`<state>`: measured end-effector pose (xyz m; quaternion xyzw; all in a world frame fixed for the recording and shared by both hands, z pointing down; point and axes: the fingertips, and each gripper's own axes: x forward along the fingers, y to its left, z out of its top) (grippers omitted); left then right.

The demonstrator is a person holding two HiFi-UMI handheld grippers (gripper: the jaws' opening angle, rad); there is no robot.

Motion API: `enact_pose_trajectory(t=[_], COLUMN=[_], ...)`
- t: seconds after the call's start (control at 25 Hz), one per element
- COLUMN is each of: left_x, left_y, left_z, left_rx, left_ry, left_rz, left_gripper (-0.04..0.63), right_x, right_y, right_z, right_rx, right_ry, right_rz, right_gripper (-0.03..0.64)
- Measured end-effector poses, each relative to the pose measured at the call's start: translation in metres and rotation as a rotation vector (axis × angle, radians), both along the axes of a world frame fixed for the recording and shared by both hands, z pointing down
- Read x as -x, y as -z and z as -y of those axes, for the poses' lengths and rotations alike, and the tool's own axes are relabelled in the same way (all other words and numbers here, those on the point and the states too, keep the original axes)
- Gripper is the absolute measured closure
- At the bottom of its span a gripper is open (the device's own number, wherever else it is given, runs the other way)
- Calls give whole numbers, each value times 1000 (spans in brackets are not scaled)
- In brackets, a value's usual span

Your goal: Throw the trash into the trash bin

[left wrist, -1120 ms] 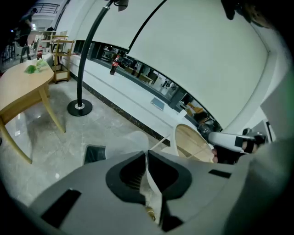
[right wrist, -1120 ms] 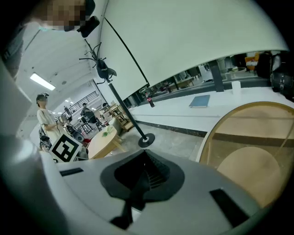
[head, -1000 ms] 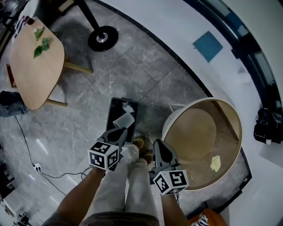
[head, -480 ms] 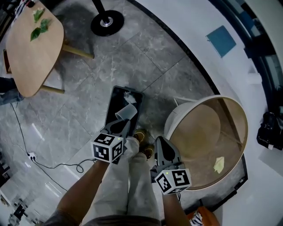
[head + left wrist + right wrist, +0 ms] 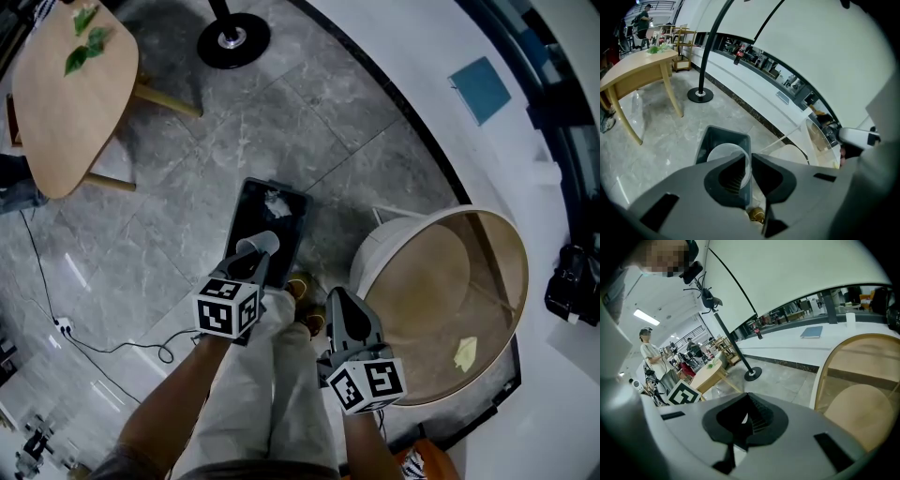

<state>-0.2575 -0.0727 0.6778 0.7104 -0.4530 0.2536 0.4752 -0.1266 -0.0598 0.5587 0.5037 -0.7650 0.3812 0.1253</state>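
Over the near end of the bin (image 5: pixel 255 217), held a clear cup (image 5: pixel 262 246) in the left gripper (image 5: pixel 255 267). Pinched the cup's thin wall between jaws drawn almost together, one jaw to either side of it. Pointed that gripper steeply down, marker cube uppermost. Could not tell whether the cup touched the bin's rim. Found the bin dark, rectangular and open-topped, standing on the grey stone floor (image 5: pixel 187 187), with crumpled white paper (image 5: pixel 275 199) lying at its far end. Carried the right gripper (image 5: pixel 334 300) lower in the head view, beside the pale trouser legs, well apart from the cup. Showed its jaws pressed together with nothing gripped. Stood with brown shoes (image 5: pixel 296 284) just beside the bin's near corner. Had a round tan chair (image 5: pixel 422 281) in a white shell close on the right, a small yellow scrap (image 5: pixel 463 353) lying on its seat. Had a wooden table (image 5: pixel 70 112) well apart at upper left, green leaves (image 5: pixel 77 58) on its top. Saw a black lamp base (image 5: pixel 234 39) on the floor beyond the bin, a thin cable (image 5: pixel 165 353) trailing to the left, and a blue square (image 5: pixel 480 89) on the white counter (image 5: pixel 403 84) curving past the chair.
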Motion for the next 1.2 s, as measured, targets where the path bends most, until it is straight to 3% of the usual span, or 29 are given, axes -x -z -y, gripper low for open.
enact_pose_trajectory(t=[0.08, 0.16, 0.44, 0.92, 1.2], left_x=[3, 4, 0, -18, -52], left_y=[-2, -3, -3, 31, 58], left_z=[0, -1, -9, 2, 23], left_rx=[1, 4, 13, -46, -80], left_ry=[-3, -3, -39, -201, -299], left_rz=[13, 16, 20, 31, -13], left_gripper=[548, 492, 489, 565, 577], right_x=[2, 3, -2, -29, -59], right_y=[1, 0, 2, 27, 42], right_z=[0, -3, -11, -11, -23], right_rx=[-3, -1, 0, -38, -52], right_ry=[4, 3, -24, -173, -309], right_rz=[-3, -4, -4, -19, -29], right_gripper=[600, 600, 600, 600, 600])
